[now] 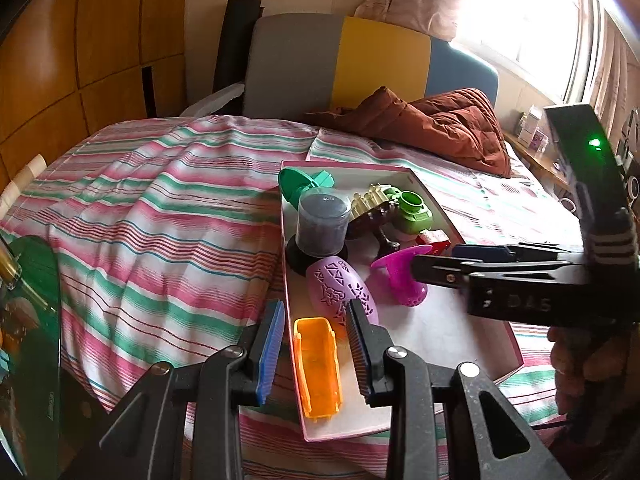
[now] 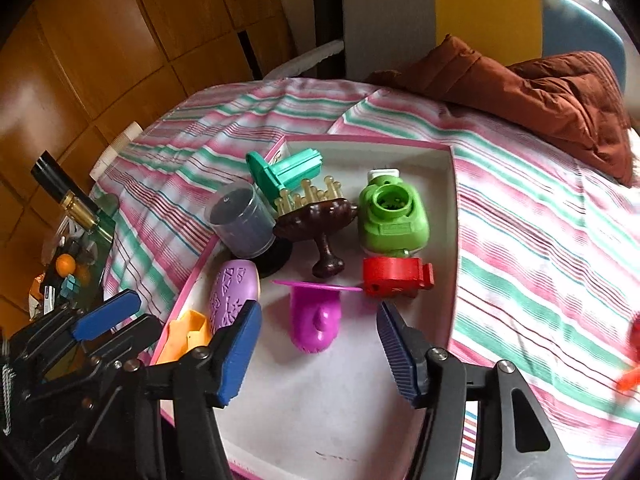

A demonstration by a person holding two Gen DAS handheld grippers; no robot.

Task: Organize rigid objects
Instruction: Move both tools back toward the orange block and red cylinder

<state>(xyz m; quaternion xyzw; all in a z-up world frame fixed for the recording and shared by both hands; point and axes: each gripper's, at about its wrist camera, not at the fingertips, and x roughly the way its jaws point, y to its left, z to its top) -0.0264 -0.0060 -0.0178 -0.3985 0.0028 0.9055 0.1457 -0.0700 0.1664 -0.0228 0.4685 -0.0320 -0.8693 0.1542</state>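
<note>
Left wrist view
Left claw [image 1: 316, 344]: released, blue pads spread wide, straddling the near left wall of the tray; grasping nothing.
Orange trough [image 1: 318, 368]: lying in the tray's near left corner, between the spread fingers, touching neither pad as far as can be told.
Tray [image 1: 460, 344]: shallow, white inside with a pink rim, resting on the striped bed sheet [image 1: 160, 216].
Purple egg [image 1: 342, 292]: patterned with cut-outs, lying just beyond the orange trough.
Magenta funnel piece [image 1: 404, 276]: tipped on its side, right of the egg, just beside the right claw's tip.
Right claw [image 1: 440, 264]: reaching in from the right over the tray; spread of its fingers not clear from here.
Dark cylinder [image 1: 323, 224]: upright on a black base at the tray's left wall.
Far end: green piece [image 1: 414, 212] and red piece [image 1: 434, 240] close together.

Right wrist view
Right claw [image 2: 320, 350]: released, pads well apart above the tray floor, grasping nothing.
Magenta funnel piece [image 2: 314, 320]: lying between and just ahead of the fingertips.
Red piece [image 2: 394, 278]: just beyond it, in front of the green piece [image 2: 392, 216].
Brown stemmed piece [image 2: 320, 228]: in the middle, beside the teal piece [image 2: 288, 172].
Left claw [image 2: 108, 316]: at the left edge, by the orange trough [image 2: 188, 338].
Rust quilt [image 2: 540, 96]: bunched at the bed's far end.
</note>
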